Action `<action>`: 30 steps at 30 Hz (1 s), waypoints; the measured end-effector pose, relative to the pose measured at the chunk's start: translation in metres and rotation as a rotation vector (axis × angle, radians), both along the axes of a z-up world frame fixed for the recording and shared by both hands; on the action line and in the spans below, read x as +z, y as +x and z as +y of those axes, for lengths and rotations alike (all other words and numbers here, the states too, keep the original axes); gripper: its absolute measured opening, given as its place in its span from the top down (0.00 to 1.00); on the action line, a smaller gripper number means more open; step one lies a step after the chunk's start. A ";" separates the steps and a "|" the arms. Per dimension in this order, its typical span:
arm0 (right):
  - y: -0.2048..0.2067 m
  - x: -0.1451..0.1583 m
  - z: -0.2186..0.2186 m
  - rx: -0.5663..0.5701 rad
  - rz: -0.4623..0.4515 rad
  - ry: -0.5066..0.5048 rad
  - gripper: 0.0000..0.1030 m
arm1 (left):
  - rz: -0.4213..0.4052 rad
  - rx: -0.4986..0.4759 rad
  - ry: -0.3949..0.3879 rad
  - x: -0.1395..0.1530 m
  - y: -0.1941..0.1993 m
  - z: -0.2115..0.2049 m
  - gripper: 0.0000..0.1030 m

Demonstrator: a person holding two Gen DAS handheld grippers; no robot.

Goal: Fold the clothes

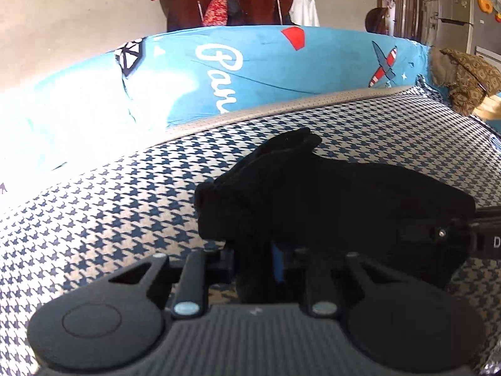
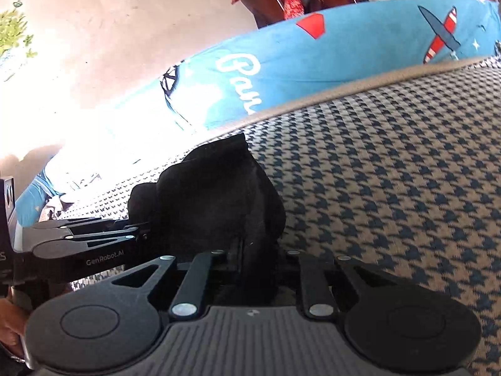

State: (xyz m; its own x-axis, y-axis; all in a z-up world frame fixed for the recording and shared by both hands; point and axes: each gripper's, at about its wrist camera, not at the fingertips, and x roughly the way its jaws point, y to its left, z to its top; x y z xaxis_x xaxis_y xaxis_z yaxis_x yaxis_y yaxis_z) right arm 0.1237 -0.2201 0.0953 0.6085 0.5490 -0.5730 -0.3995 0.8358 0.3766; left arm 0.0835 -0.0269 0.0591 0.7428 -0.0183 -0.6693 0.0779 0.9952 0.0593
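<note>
Surface: houndstooth cloth [image 1: 94, 213] over blue printed sheet [image 1: 266, 62], wide and flat.
Garment: black fabric [image 1: 313, 188] bunched on the houndstooth, between my tools.
Left gripper [image 1: 256, 269]: I pinched its near edge.
Right gripper [image 2: 250, 269]: likewise closed on it.
Handling: seemed soft, light, floppy; I judged edges best.
Room: open houndstooth rightward.

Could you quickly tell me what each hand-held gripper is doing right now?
Left hand-held gripper: shut on the bunched black fabric garment.
Right hand-held gripper: shut on the same black garment.
</note>
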 end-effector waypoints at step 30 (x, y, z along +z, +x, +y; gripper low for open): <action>-0.023 0.029 0.045 0.054 -0.144 -0.016 0.85 | -0.078 0.195 0.101 0.029 -0.014 0.026 0.80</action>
State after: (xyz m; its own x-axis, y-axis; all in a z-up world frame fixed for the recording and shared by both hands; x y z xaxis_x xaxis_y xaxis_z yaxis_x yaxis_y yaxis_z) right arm 0.1012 -0.1746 0.1248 0.6548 0.5745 -0.4911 -0.4929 0.8172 0.2988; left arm 0.0697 -0.0013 0.0878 0.7755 0.1946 -0.6006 -0.1241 0.9797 0.1573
